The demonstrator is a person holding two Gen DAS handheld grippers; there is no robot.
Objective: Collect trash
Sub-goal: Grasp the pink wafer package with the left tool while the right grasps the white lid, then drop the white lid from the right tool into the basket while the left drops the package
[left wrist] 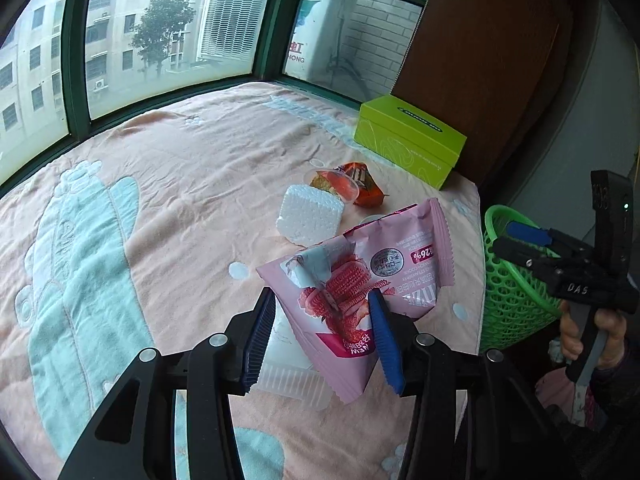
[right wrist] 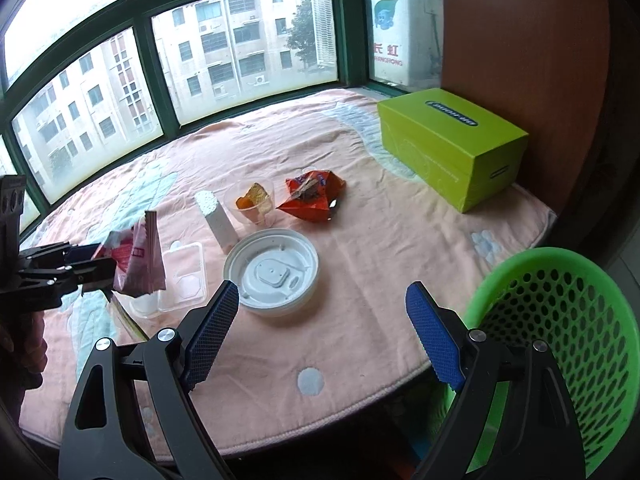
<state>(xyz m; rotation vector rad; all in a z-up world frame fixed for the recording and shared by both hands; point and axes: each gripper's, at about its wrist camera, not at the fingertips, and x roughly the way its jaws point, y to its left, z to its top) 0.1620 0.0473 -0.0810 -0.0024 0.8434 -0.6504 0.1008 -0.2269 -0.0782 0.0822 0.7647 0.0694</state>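
Observation:
My left gripper (left wrist: 320,300) is shut on a pink snack bag (left wrist: 400,264) and holds it above the table; the right wrist view shows this bag (right wrist: 140,264) hanging from the left gripper (right wrist: 104,264) at the far left. Under it lies a clear plastic tray (right wrist: 184,272). On the cloth lie a white round lid (right wrist: 272,272), a white foam block (right wrist: 216,220), a clear cup with food scraps (right wrist: 250,202) and an orange wrapper (right wrist: 314,194). My right gripper (right wrist: 322,292) stands open with nothing in it, over the table's near edge, left of the green mesh basket (right wrist: 540,256).
A pink and light blue cloth (right wrist: 360,240) covers the round table. A lime green tissue box (right wrist: 452,148) stands at the back right against a brown panel. Green-framed windows run behind the table. The basket (left wrist: 504,288) sits just past the table's right edge.

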